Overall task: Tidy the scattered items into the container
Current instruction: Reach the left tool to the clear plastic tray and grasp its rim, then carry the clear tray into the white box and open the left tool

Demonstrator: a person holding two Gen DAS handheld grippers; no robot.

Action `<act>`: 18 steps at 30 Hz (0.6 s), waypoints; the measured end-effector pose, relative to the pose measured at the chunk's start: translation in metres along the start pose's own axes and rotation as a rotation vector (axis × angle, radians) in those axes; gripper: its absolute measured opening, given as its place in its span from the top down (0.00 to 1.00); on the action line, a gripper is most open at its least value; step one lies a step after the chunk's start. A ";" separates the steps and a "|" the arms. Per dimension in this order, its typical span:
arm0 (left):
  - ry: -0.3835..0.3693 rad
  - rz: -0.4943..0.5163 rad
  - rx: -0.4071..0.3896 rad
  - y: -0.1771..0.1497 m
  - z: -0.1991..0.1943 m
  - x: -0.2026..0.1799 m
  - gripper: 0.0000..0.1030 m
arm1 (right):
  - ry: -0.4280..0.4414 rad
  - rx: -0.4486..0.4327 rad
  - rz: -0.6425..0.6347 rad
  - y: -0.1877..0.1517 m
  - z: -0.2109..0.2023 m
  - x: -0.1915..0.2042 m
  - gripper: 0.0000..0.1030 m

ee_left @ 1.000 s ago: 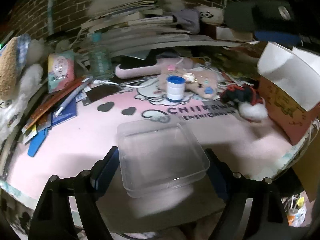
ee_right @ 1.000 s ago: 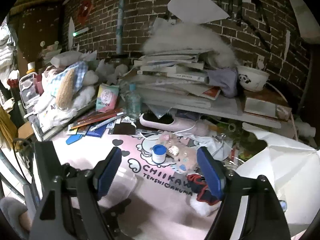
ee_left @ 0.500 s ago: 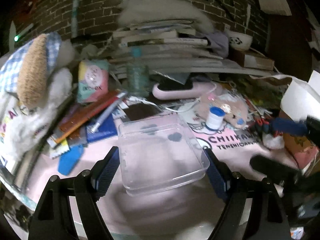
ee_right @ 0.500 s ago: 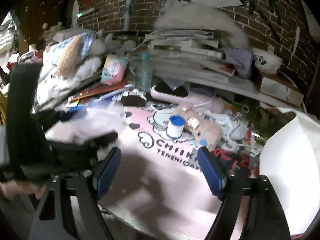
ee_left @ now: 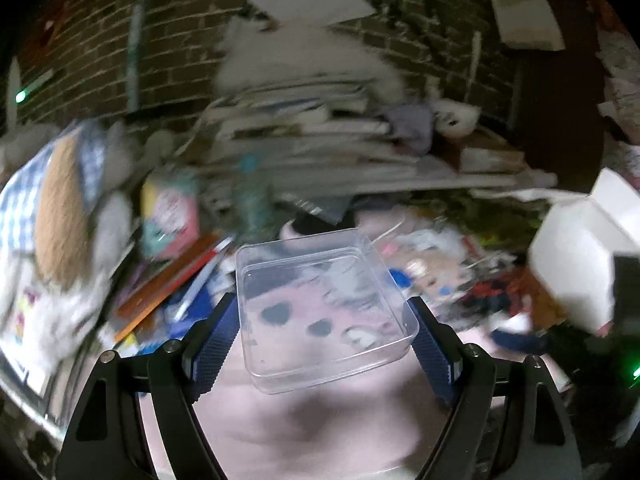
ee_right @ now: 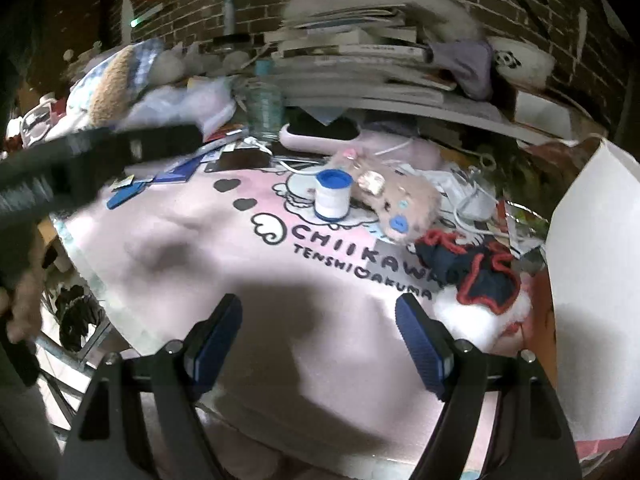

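My left tongs (ee_left: 324,336) have lifted the clear square plastic container (ee_left: 320,312), clamped, off the tabletop. Right tongs (ee_right: 318,340) hang apart, empty; nothing's packed yet.

Both wrist views over pink mat (ee_right: 208,248)

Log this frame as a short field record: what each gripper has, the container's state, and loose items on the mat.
left gripper: shut on clear plastic container, held above the mat
container contents: nothing visible
right gripper: open, holding nothing, over pink mat
loose items: blue-capped white roll, beige plush, navy and red fabric piece
image quality: left view motion-blurred
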State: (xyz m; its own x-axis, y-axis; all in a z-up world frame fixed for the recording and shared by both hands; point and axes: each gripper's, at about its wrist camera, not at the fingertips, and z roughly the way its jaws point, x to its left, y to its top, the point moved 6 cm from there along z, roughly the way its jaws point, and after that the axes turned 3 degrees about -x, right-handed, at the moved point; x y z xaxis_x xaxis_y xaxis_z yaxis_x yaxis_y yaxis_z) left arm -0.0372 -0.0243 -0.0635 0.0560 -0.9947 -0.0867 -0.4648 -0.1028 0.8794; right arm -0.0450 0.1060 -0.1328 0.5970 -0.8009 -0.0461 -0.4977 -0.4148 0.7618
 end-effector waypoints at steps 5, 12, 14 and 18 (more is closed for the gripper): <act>-0.103 0.051 -0.030 0.033 -0.003 -0.039 0.23 | 0.002 -0.002 0.029 -0.004 -0.002 -0.008 0.26; -0.305 0.111 -0.036 0.076 -0.004 -0.107 0.23 | -0.006 -0.044 0.122 -0.006 -0.007 -0.027 0.25; -0.367 0.124 -0.016 0.086 -0.002 -0.128 0.23 | -0.005 -0.064 0.149 -0.006 -0.008 -0.032 0.25; -0.439 0.177 0.017 0.098 0.000 -0.170 0.23 | -0.002 -0.077 0.174 -0.005 -0.008 -0.037 0.24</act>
State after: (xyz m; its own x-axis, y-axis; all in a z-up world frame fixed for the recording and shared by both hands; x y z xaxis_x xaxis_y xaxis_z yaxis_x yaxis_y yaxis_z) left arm -0.0924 0.1347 0.0371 -0.4028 -0.9061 -0.1296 -0.4485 0.0719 0.8909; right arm -0.0599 0.1407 -0.1296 0.5050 -0.8584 0.0900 -0.5435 -0.2353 0.8057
